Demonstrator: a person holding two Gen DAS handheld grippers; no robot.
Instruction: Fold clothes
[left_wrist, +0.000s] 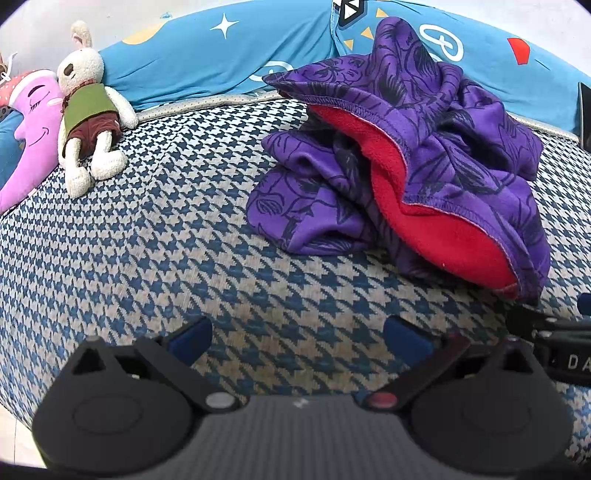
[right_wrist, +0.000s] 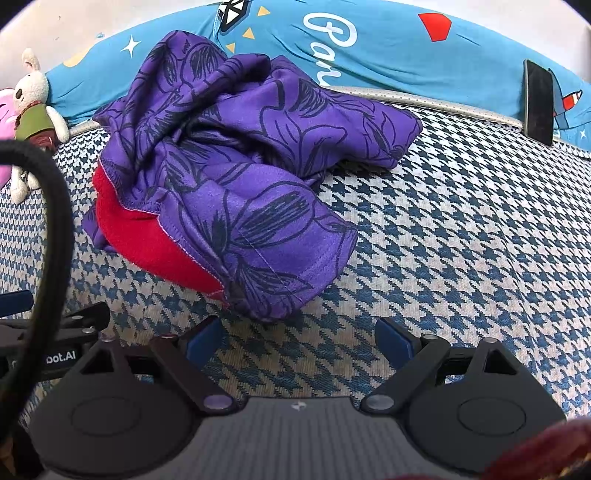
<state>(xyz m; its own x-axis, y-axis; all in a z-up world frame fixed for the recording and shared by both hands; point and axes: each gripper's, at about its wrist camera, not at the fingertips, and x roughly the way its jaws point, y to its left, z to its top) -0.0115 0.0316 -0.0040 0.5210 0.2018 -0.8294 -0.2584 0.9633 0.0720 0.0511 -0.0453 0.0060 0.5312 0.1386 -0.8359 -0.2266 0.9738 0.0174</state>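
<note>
Hand-held grippers (left_wrist: 299, 341) (right_wrist: 299, 339) (both spread), crumpled purple garment (left_wrist: 424, 158)

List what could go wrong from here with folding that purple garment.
1. The purple garment lies crumpled, its red lining turned outward; either open gripper, left or right, may pinch several layers at once, so it likely won't spread flat.
2. A black cable hangs beside the heap and might snag the fabric.
3. Spreading the cloth could sweep into the plush rabbit or the phone leaning against the blue pillow.
</note>
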